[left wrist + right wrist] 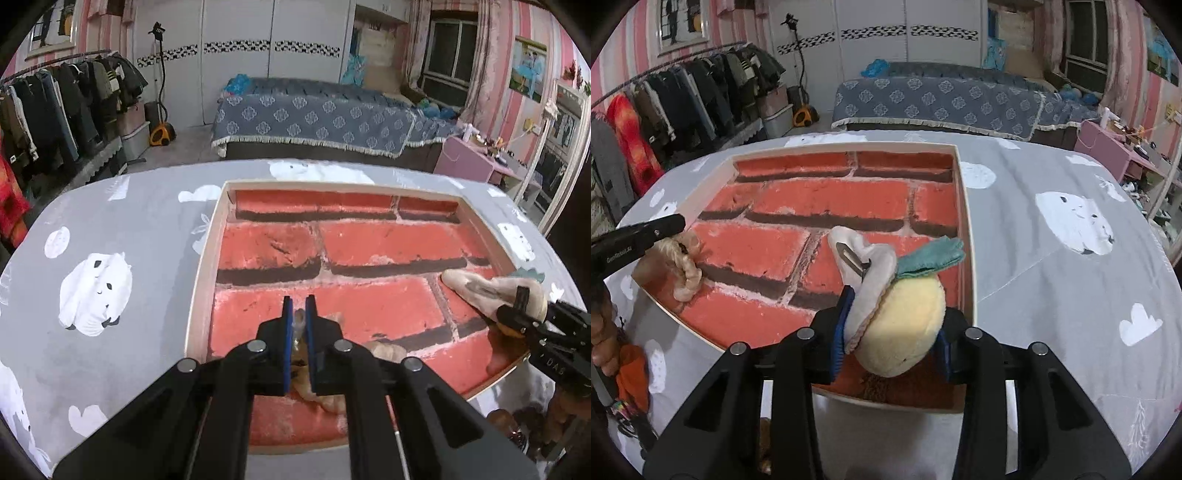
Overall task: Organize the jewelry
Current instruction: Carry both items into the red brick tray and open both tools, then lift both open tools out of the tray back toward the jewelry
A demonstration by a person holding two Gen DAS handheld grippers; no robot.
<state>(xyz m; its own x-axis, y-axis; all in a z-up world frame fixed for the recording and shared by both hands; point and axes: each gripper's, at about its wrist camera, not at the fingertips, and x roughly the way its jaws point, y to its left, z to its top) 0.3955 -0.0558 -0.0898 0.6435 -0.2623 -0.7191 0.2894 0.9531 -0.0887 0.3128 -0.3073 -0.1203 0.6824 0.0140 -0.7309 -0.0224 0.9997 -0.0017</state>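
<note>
A grey tablecloth [110, 229] printed with white animals and clouds is spread over the table. Behind it, a bed [314, 118] is covered by a blue patterned, fringed spread. Dark clothes are hung on a rack [687, 92] at the left, near a garment steamer [160, 122]. White wardrobe doors [240, 55] are seen behind.

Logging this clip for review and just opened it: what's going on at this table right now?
A person works two handheld grippers over a shallow tray lined with a red brick print, on a grey patterned tablecloth. The right gripper is shut on a plush hair clip, yellow with a teal leaf, at the tray's near right corner. The left gripper is shut on a pale braided hair piece near the tray's left edge. More accessories lie outside the tray, unclear.
</note>
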